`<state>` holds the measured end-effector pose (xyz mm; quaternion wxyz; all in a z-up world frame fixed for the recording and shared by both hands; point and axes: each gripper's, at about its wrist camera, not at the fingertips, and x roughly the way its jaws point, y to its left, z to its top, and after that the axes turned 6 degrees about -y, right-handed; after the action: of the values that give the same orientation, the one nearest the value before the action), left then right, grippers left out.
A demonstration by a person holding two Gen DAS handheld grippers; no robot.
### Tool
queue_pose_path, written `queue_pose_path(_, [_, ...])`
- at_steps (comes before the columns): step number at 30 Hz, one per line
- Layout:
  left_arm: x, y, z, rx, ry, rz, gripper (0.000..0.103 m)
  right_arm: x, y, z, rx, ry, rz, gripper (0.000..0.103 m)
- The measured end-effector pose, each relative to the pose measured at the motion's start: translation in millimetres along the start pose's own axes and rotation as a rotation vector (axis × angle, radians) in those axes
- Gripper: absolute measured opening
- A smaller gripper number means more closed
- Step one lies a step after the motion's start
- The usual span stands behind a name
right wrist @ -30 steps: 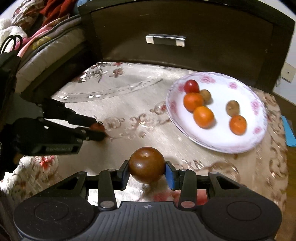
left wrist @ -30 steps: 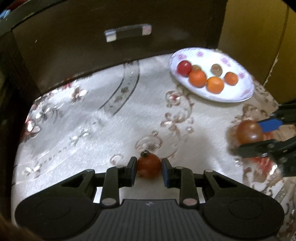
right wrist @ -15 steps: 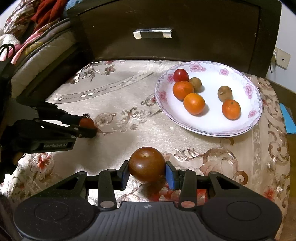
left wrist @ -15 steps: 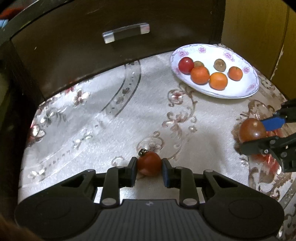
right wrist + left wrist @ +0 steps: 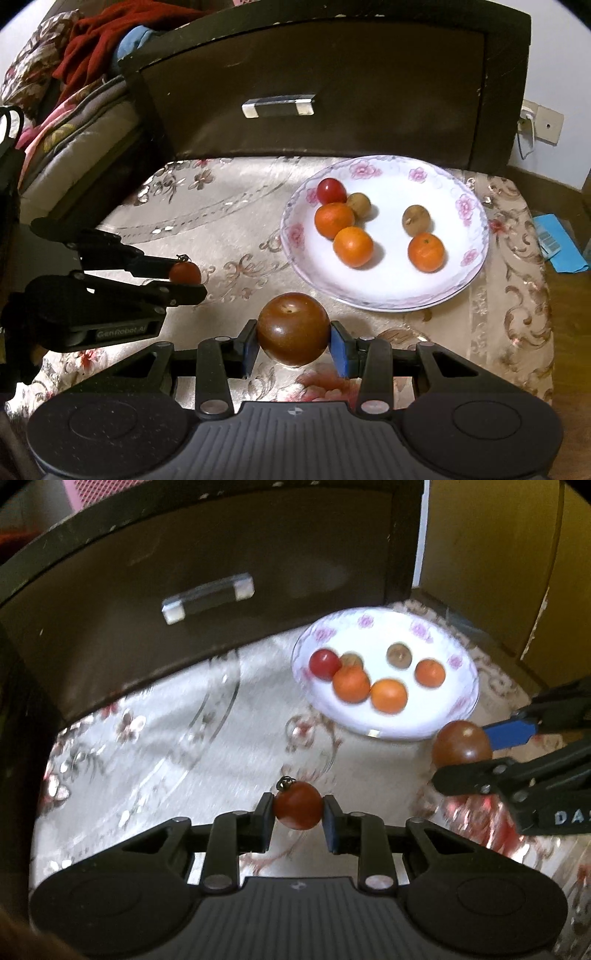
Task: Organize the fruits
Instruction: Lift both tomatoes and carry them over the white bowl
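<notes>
My left gripper [image 5: 297, 811] is shut on a small red tomato [image 5: 297, 805] with a dry stem and holds it above the patterned cloth. It also shows in the right wrist view [image 5: 184, 273]. My right gripper [image 5: 293, 341] is shut on a larger dark brown-red tomato [image 5: 293, 328], also seen in the left wrist view [image 5: 461, 743], just short of the plate's near rim. The white flowered plate [image 5: 391, 295] holds a red tomato [image 5: 331, 190], three oranges [image 5: 352, 246] and two small brown fruits [image 5: 416, 220].
A dark wooden drawer front with a metal handle [image 5: 277, 105] rises behind the table. Bedding and clothes [image 5: 74, 74] lie at the far left. A blue packet [image 5: 557, 243] lies on the floor at the right. The cloth [image 5: 221, 206] left of the plate is bare.
Both grippers have risen and moved toward the plate, each still holding its tomato. The small tomato has left the cloth.
</notes>
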<state>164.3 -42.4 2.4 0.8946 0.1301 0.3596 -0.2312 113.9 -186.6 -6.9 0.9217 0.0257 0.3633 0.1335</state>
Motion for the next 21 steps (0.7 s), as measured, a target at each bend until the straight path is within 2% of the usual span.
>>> queue_pose_path(14, [14.4, -22.3, 37.7, 0.017, -0.052, -0.012, 0.036, 0.1, -30.3, 19.9, 0.042, -0.055, -0.054, 0.033])
queue_pose_path(21, [24.3, -35.6, 43.4, 0.039, -0.058, -0.031, 0.036, 1.8, -42.8, 21.4, 0.062, -0.058, -0.073, 0.033])
